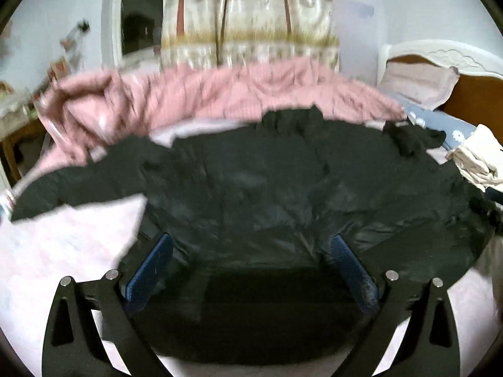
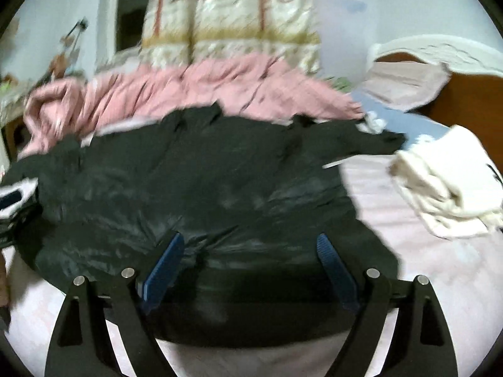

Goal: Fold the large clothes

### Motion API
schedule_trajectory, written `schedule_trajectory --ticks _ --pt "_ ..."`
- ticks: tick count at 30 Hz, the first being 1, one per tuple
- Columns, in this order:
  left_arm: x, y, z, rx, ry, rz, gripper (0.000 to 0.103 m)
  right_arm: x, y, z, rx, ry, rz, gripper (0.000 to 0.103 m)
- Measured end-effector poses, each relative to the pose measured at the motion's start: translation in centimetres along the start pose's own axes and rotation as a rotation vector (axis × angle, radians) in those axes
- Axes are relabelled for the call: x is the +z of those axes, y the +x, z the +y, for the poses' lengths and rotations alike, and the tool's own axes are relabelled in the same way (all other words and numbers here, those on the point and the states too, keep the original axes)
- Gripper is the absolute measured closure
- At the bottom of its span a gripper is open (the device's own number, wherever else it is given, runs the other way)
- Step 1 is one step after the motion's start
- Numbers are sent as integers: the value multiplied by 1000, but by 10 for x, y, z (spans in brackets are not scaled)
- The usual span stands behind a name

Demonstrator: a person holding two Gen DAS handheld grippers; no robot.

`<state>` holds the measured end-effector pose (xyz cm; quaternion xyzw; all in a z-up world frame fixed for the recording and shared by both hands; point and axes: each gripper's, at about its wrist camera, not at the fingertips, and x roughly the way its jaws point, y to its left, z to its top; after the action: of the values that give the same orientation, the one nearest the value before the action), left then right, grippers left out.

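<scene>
A large black jacket lies spread flat on a pale pink bed sheet, one sleeve stretched to the left and the other to the right. My left gripper is open, its blue pads wide apart just over the jacket's near hem. The jacket also fills the right wrist view. My right gripper is open, its blue pads wide apart over the near hem. Neither gripper holds cloth.
A pink quilt is bunched along the far side of the bed. A cream garment lies at the right, near a blue pillow and the white headboard. A curtain and window are behind.
</scene>
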<state>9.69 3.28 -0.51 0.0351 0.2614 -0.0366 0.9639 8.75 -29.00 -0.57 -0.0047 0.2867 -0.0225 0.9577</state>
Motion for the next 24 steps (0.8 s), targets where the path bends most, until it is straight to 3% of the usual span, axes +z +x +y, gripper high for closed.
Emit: schedule_trajectory --ticks 2,4,8,10,12,15,17,20,24 --pt "3 -30 4 55 -25 -95 3 -1 -16 -17 -7 83 -22 15" --pt "6 -56 10 42 -37 -179 2 -5 -28 -33 -3 154 -39 15" --pt "2 -70 32 107 -83 -185 1 -13 -46 -60 -30 221 -82 15" --pt "-5 -58 44 167 -91 -138 0 -15 -45 -68 -40 223 -63 15" --pt "-11 -37 61 179 -129 -41 0 -18 -42 -73 -29 234 -38 19" --pt "-24 -11 91 101 -263 102 1 -19 -37 -73 -46 225 -17 19" --pt "-31 4 106 31 -351 191 3 -22 -22 -79 -41 249 51 20" --pt "-39 20 111 -61 -417 273 17 -30 -8 -97 -53 339 115 22" --pt "-43 30 102 -120 -390 317 36 -40 6 -115 -15 440 166 21"
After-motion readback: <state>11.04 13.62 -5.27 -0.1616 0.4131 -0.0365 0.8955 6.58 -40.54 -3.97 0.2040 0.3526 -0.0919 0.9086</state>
